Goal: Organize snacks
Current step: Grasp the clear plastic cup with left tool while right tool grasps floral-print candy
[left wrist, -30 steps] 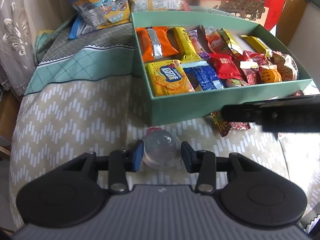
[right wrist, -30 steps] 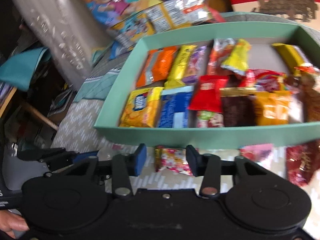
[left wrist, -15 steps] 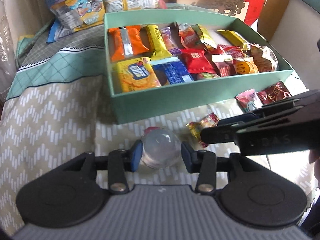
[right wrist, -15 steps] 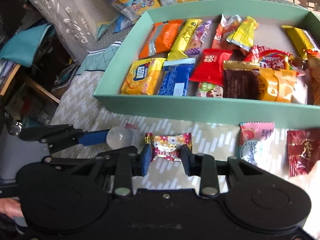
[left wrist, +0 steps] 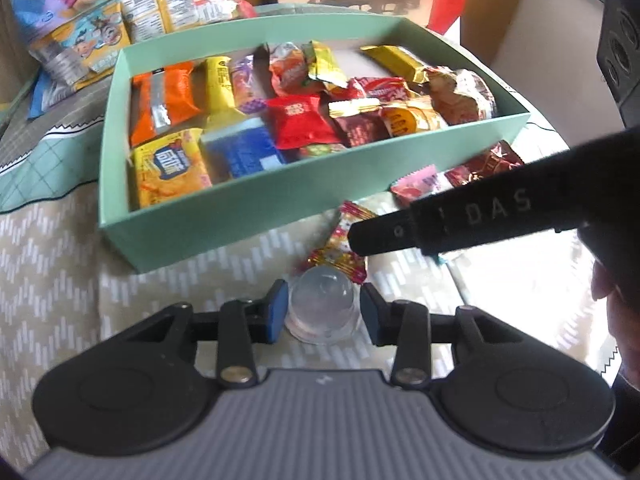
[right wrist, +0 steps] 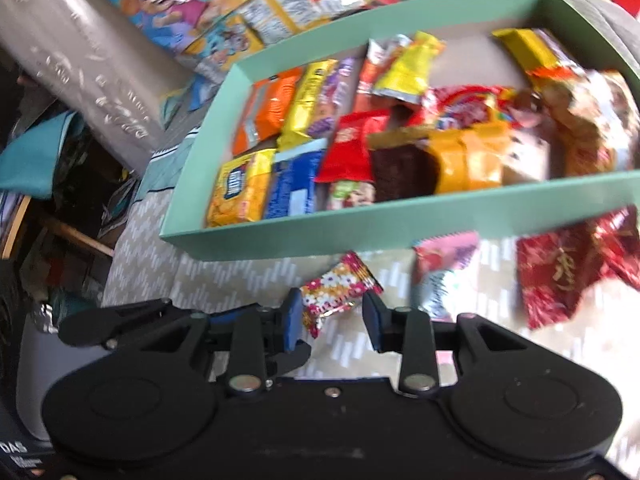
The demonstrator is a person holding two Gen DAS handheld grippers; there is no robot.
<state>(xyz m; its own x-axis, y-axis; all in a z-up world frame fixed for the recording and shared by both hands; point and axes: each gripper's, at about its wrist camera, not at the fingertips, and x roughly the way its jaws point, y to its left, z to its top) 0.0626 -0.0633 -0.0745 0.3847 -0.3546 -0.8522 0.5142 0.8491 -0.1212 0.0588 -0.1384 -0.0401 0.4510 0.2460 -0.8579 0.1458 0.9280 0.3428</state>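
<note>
Snacks crowd our mint box (left wrist: 224,216); our right gripper (right wrist: 331,316), lettered "DAS" in the left view, straddles a floral candy (right wrist: 338,290) unpinched, while our left gripper (left wrist: 323,312) brackets a clear jelly cup (left wrist: 322,304), contact unclear

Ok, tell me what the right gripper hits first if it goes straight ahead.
The right gripper already has the floral candy between its open fingers, so it meets that first. Beyond the candy, probably the near wall of the green box, though depth is hard to judge.
</note>
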